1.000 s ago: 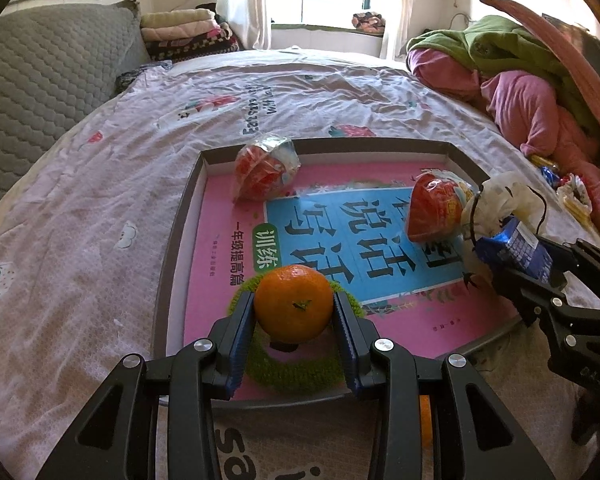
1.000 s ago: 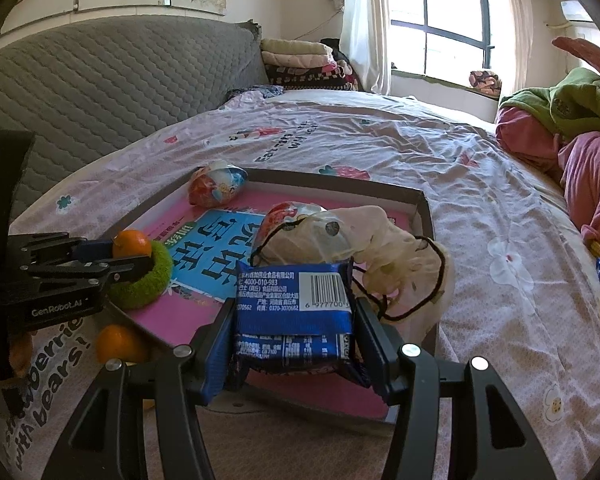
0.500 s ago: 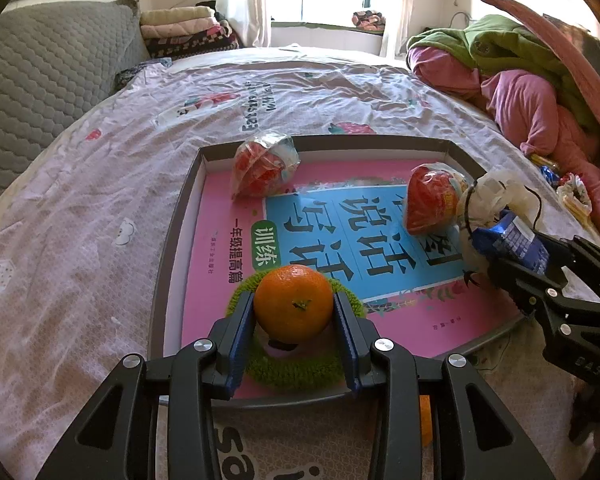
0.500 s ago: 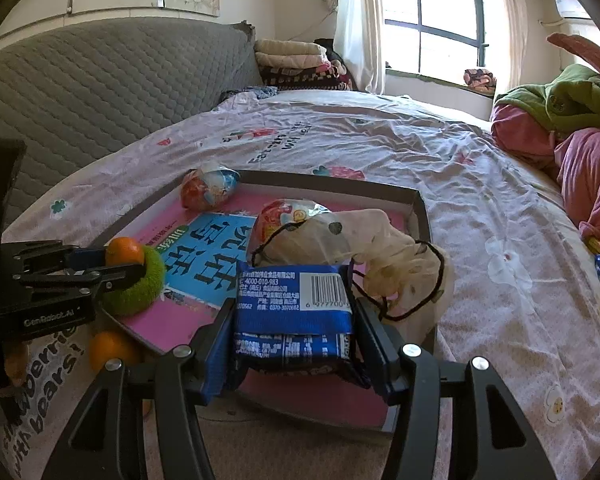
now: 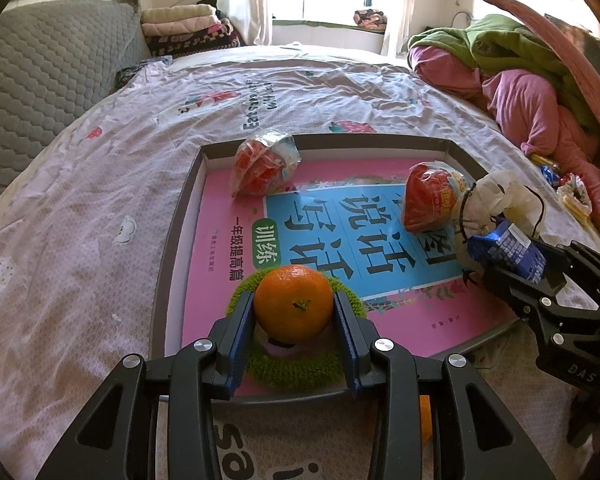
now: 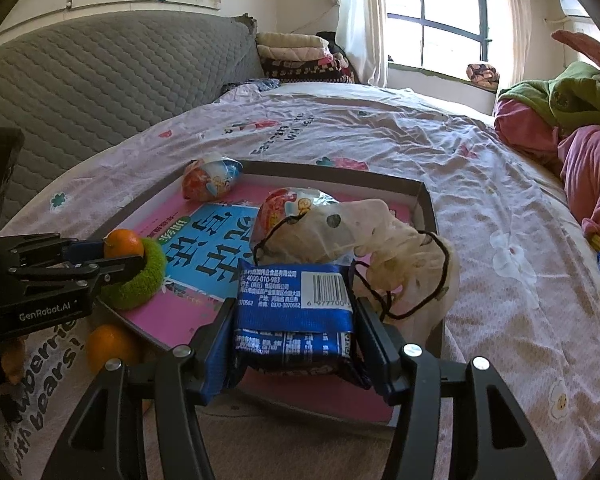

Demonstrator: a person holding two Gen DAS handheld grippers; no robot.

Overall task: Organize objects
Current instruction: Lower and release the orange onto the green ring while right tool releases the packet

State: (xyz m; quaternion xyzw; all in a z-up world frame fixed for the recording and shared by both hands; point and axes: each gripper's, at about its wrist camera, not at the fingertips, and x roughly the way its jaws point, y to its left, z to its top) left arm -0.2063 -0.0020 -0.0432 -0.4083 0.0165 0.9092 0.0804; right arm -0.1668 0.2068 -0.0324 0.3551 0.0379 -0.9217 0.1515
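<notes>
Two hand-held grippers work over a shallow tray (image 5: pixel 172 240) set on a bed. The left gripper (image 5: pixel 294 312) is clamped on an orange (image 5: pixel 294 302), its blue pads pressed to either side of the fruit, and holds it directly over a fuzzy green ring (image 5: pixel 300 372) that lies at the tray's near edge, just under the fingers. That line-up suggests the ring is meant to serve as a seat that stops the round fruit from rolling.

The right gripper (image 6: pixel 294 334) grasps a blue packet (image 6: pixel 296 308) by its two short ends (barcode side up), carried at the tray's near rim, probably on its way in. Whether the packet already rests on the tray floor cannot be told.

Inside the tray, on a pink and blue printed sheet (image 5: pixel 340 240) that lines it, lie two foil-wrapped eggs: one (image 5: pixel 264 160) ahead and slightly left of the left gripper near the far wall, the other (image 6: pixel 288 208) straight ahead of the right gripper. A pale drawstring bag (image 6: pixel 364 236) slumps just beyond the packet, against the second egg, its black cord looping toward the right-hand wall.

A second orange (image 6: pixel 108 344) sits outside the tray, below the left gripper on the bedsheet (image 5: pixel 80 220), apparently not yet tidied away.
</notes>
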